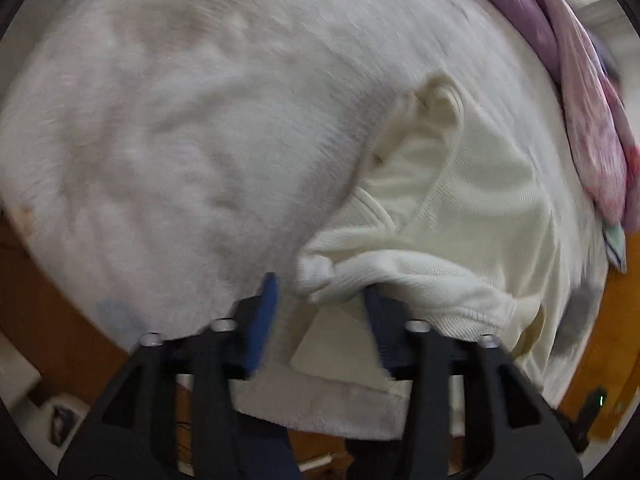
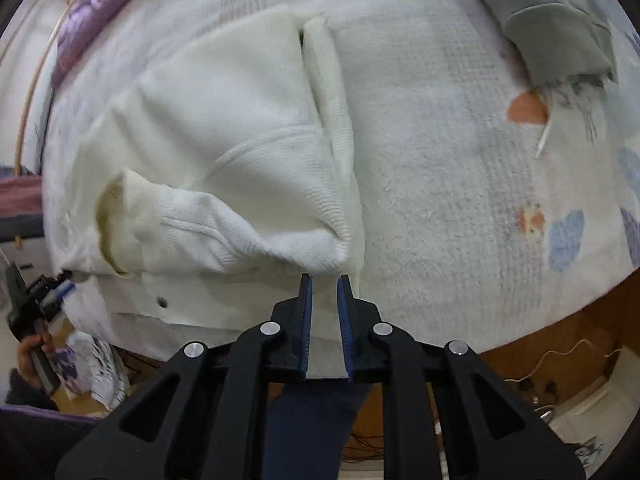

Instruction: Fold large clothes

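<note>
Item: cream knit garment [image 2: 240, 140], ribbed and waffle-textured, lying partly folded on a white fleecy blanket [image 2: 440, 200] printed with faint blue and orange patches; one folded flap with a thick ribbed hem lies across the near edge; a small dark snap or eyelet shows on the lower panel

Left hand-held gripper [image 1: 320, 292]: black frame, blue pads, jaws standing apart; a bunched white corner of the garment [image 1: 316, 276] lies between the tips, and the right pad is partly covered by the rolled hem; no pad visibly presses on the cloth; this view is motion-blurred, so contact is hard to judge

Right hand-held gripper [image 2: 324, 280]: jaws narrowly parted, tips just at the garment's folded corner; nothing clamped between the pads

Partly hidden or cut off: purple quilted fabric [image 2: 92, 0] at the far edge; pink floral cloth [image 1: 592, 132], blurred; grey-green garment [image 2: 560, 20], cropped by the lens rim; the person's left hand [image 2: 32, 350] seen small at the side; wooden floor [image 2: 560, 328] with a white cable beneath
</note>
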Demonstrator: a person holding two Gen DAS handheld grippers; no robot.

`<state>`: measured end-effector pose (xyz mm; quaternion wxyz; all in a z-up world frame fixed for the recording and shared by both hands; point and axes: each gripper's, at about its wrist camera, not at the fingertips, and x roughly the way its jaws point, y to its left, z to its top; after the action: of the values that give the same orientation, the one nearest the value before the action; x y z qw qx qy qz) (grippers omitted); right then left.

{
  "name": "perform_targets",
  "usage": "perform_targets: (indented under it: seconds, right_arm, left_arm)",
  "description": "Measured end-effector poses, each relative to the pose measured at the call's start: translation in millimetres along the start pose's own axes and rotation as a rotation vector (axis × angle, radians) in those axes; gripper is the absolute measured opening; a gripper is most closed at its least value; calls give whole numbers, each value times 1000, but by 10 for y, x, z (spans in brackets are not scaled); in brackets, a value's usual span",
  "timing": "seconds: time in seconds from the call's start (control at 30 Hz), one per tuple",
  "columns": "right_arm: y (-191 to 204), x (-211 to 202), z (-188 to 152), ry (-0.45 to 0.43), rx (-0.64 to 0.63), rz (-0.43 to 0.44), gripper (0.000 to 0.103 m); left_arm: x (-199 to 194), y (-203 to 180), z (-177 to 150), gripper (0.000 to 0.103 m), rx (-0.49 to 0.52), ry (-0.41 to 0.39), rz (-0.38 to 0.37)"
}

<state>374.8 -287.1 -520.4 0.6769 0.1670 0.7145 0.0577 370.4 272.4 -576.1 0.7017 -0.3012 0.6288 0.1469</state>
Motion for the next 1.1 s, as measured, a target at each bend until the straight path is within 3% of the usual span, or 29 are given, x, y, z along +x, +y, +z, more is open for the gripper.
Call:
perform_targets:
  seconds: [0.1, 0.17, 0.27, 0.4, 0.43, 0.5, 0.6, 0.73, 0.83, 1.0, 1.1]
  right_arm:
    - [73, -259, 111, -89, -14, 68, 14]
    - [194, -317, 300, -130, -30, 129, 14]
    - [338, -88, 561, -119, -76, 149, 14]
    - [346, 458, 515, 31, -97, 139, 14]
    - [332, 605, 403, 97, -110, 126, 14]
    - [237, 701, 198, 172, -106, 136, 14]
    - [73, 744, -17, 241, -81, 182, 11]
    - [35, 635, -125, 330, -151, 135, 14]
    - [216, 393, -99, 294, -228, 150, 14]
    - [898, 174, 227, 128, -315, 241, 13]
    - [1367, 297, 481, 40, -339, 266, 4]
  left_arm:
    - [-323, -217, -10, 50, 73, -141, 7]
    - [-412, -441, -20, 56, 130, -170, -34]
    - [-239, -862, 25, 60, 221, -138, -50]
    - [424, -1169, -115, 60, 292, 35, 21]
    - [558, -1135, -190, 59, 280, 69, 71]
    - [630, -988, -324, 59, 219, 89, 90]
    - [558, -709, -540, 60, 131, 82, 111]
    - [281, -420, -765, 60, 30, 39, 114]
    - [45, -208, -820, 60, -76, -34, 54]
    - [-47, 17, -724, 61, -191, -63, -14]
    - [-5, 150, -643, 62, -202, -67, -44]
